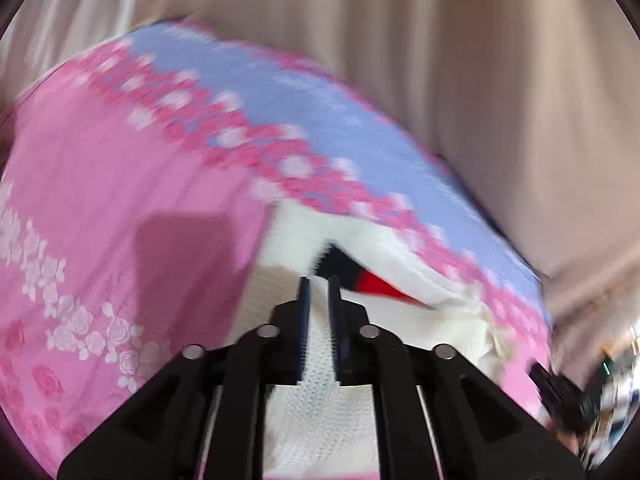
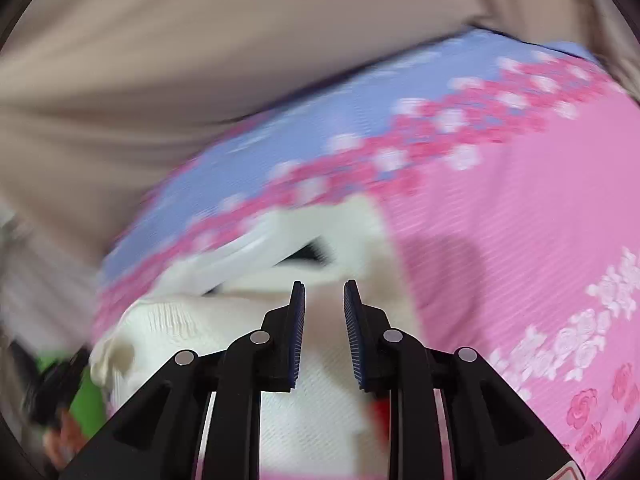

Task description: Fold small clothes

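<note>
A small white knitted garment (image 1: 400,304) with a black and red patch lies on the pink and blue floral bedsheet (image 1: 120,200). My left gripper (image 1: 319,280) is shut on a fold of the white knit, which runs between its pads. In the right wrist view the same garment (image 2: 312,392) lies under my right gripper (image 2: 324,286), whose jaws stand a little apart with cloth showing in the gap; a firm hold is not clear. Both views are blurred by motion.
Beige curtains (image 1: 480,80) hang behind the bed. The bedsheet (image 2: 500,220) spreads out to the right of the garment. The other gripper's black body (image 1: 568,396) shows at the right edge of the left view, and at the lower left (image 2: 52,392) of the right view.
</note>
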